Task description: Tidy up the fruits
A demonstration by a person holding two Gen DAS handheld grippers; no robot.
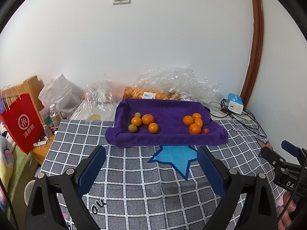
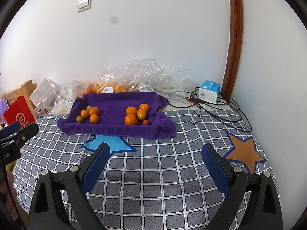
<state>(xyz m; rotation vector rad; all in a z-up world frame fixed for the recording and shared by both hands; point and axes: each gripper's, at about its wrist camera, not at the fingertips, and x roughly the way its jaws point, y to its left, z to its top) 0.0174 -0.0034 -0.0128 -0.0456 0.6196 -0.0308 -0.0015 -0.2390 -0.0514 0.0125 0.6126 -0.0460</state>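
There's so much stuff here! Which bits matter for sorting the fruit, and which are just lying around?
For the job:
left fruit cluster
right fruit cluster
purple towel
left claw, open
right claw, open

Just lying about:
red paper bag
clear plastic bags
blue-white box
black cables

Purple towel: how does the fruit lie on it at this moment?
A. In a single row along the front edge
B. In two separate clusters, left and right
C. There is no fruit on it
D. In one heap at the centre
B: on the purple towel one cluster sits at the left and another cluster at the right, with bare cloth between them.
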